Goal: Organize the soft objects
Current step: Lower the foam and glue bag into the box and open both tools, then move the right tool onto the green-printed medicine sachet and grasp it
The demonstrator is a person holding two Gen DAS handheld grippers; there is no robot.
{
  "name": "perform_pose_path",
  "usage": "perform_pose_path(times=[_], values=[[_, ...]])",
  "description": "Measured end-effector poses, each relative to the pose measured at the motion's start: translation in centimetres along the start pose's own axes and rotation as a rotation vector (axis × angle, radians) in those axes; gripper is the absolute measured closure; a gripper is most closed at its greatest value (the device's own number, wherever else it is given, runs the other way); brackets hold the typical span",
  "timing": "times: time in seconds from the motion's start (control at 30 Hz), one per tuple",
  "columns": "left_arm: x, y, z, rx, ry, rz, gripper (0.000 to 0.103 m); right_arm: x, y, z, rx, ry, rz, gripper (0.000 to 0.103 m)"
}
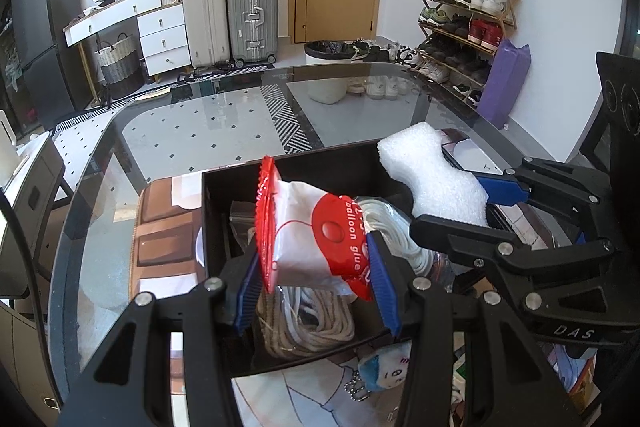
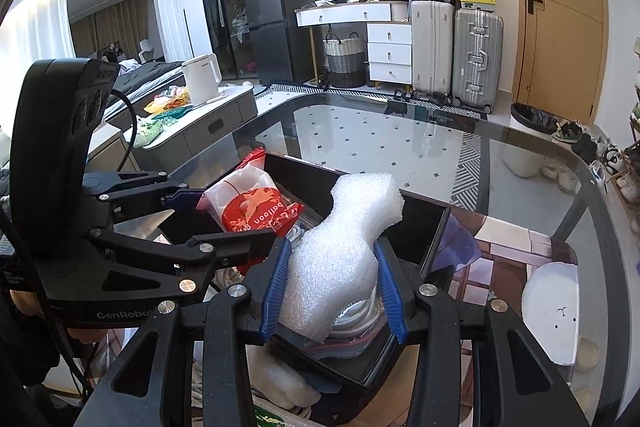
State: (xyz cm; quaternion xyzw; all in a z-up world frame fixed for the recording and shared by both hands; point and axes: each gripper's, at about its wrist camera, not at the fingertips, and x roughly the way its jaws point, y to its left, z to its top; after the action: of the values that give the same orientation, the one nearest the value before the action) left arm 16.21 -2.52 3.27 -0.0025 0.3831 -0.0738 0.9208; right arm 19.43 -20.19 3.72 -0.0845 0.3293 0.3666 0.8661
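Left wrist view looks down along the left gripper (image 1: 316, 279), whose blue fingers (image 1: 382, 283) are closed partway on a red-and-white packet (image 1: 312, 247) printed "balloon glue", held at lower centre of the frame above an open black box (image 1: 288, 167) on the glass tabletop (image 1: 200, 123). Under the packet, inside the box, lie coils of white rope (image 1: 316, 323) and a clear plastic bag (image 1: 240, 223), which the other camera mostly hides behind its own load. Only this view shows a small blue-and-white plush keychain (image 1: 384, 367) on the tabletop just below the box, and the shoe rack (image 1: 464, 23) at upper right. The right gripper (image 1: 456, 207) enters from the right edge, pinching a white foam piece (image 1: 432, 179) over the box's far right corner. Right wrist view shows that grip head-on: the right gripper (image 2: 332, 287) has its fingers (image 2: 388, 287) nearly closed, squeezing the foam piece (image 2: 344, 235) into a narrow waist at lower centre, above the box (image 2: 420, 215). At left centre the left gripper (image 2: 224, 223) holds the packet (image 2: 252, 203) over the box's left side. Only here does a white plush shape (image 2: 552, 311) appear, lying on the tabletop (image 2: 400, 139) at lower right, apart from the box.
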Motion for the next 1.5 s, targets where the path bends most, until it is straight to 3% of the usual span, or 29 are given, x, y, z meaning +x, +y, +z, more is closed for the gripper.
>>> perform_pose_path(times=[0.27,0.43,0.5,0.6,0.67,0.73,0.87,1.03,1.5], values=[[0.4,0.0,-0.2,0.015,0.001,-0.003,0.055,0.6,0.0,0.0,-0.001,0.013,-0.003,0.060],[0.3,-0.1,-0.3,0.025,0.007,-0.008,0.053,-0.1,0.0,-0.1,-0.015,-0.028,-0.019,0.053],[0.1,-0.2,-0.4,0.031,0.007,-0.007,0.053,-0.6,0.0,-0.2,-0.020,-0.038,-0.034,0.035],[-0.2,-0.5,-0.6,0.040,0.004,0.004,0.052,-1.5,0.0,-0.5,-0.020,-0.046,-0.041,0.023],[-0.5,-0.7,-0.6,0.043,-0.005,0.015,0.037,-2.1,0.1,-0.8,-0.018,-0.052,-0.064,0.014],[-1.1,-0.8,-0.8,0.046,-0.017,0.019,0.034,-2.7,0.0,-1.1,-0.005,-0.062,-0.078,0.011],[-2.1,-0.5,-1.0,0.023,-0.031,0.014,0.015,-4.1,-0.6,-1.8,0.045,-0.082,-0.089,0.002],[-3.7,0.0,-1.7,-0.017,-0.066,0.009,0.000,-5.5,-0.8,-2.9,0.101,-0.076,-0.099,0.001],[-5.5,0.6,-5.8,-0.061,-0.052,0.039,0.000,-7.8,0.9,-6.8,0.165,-0.058,-0.134,0.001]])
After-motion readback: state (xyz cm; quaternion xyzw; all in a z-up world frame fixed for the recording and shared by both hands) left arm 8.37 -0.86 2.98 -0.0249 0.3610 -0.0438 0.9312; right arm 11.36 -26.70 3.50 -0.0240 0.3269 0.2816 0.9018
